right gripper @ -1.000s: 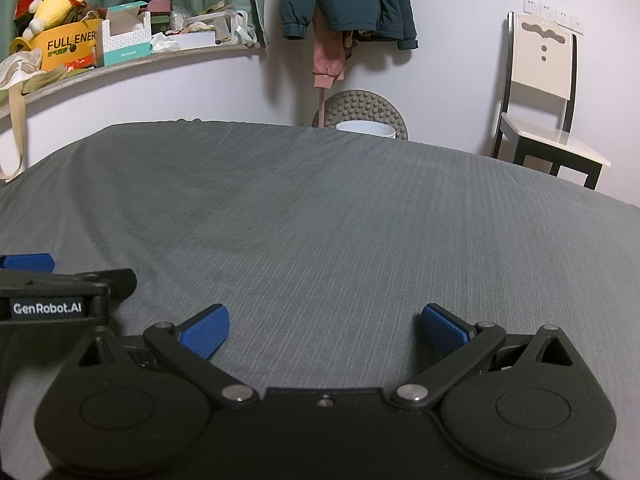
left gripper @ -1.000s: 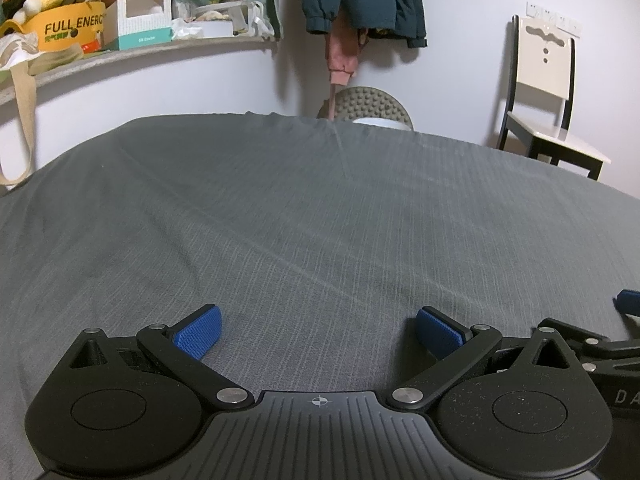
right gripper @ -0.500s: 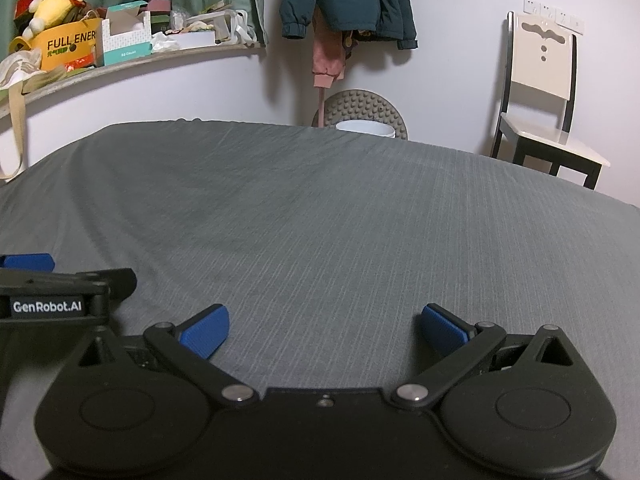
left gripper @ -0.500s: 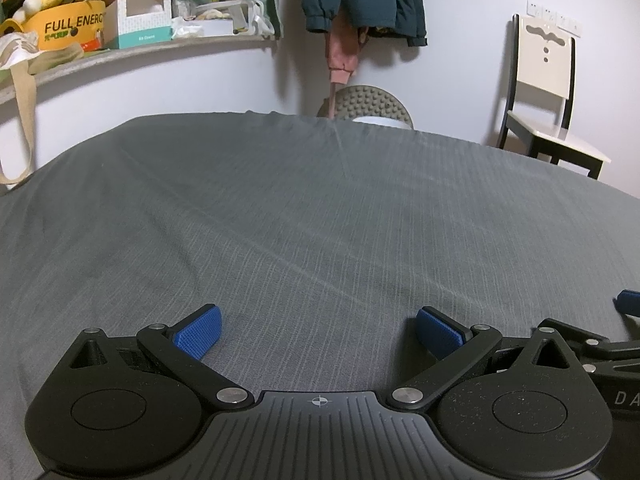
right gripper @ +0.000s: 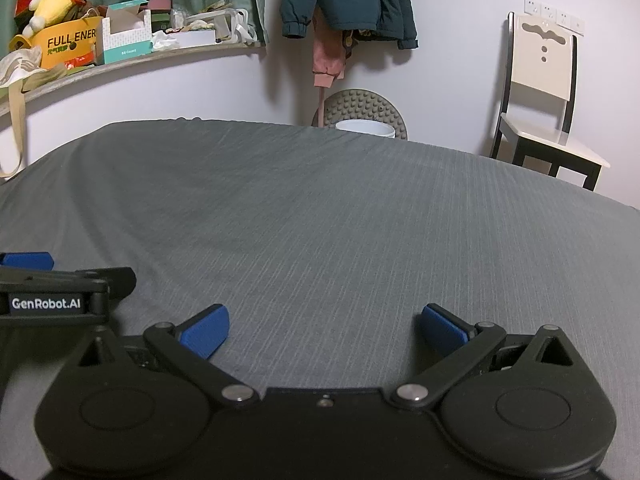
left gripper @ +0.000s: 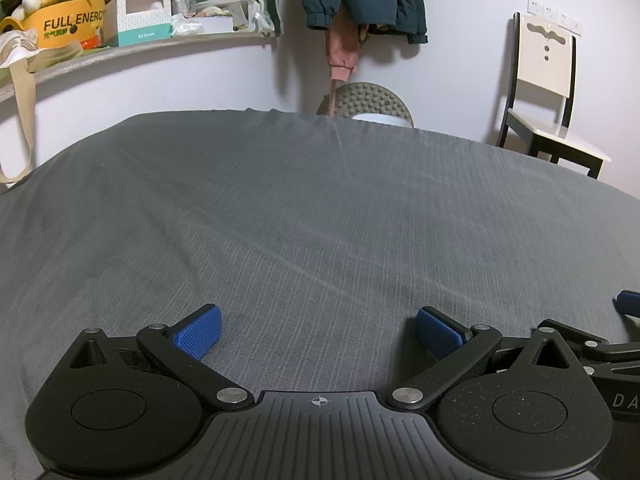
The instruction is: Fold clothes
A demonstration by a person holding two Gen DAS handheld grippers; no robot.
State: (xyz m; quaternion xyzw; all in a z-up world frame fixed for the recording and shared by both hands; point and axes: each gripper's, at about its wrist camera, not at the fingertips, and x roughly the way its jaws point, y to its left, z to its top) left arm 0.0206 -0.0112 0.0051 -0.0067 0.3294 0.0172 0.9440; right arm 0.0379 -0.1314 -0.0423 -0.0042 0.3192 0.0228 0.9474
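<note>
Grey sheet (left gripper: 320,208) lies under both spread claws (left gripper: 319,330) (right gripper: 325,330).

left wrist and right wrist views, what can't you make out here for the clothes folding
- Clothes to fold: none lies on the grey striped bed sheet in either view.
- Near edge of the sheet: hidden by the left gripper and right gripper bodies.
- White bucket: lower part hidden behind the bed.
- Yellow cardboard box: lettering cut off.
</note>
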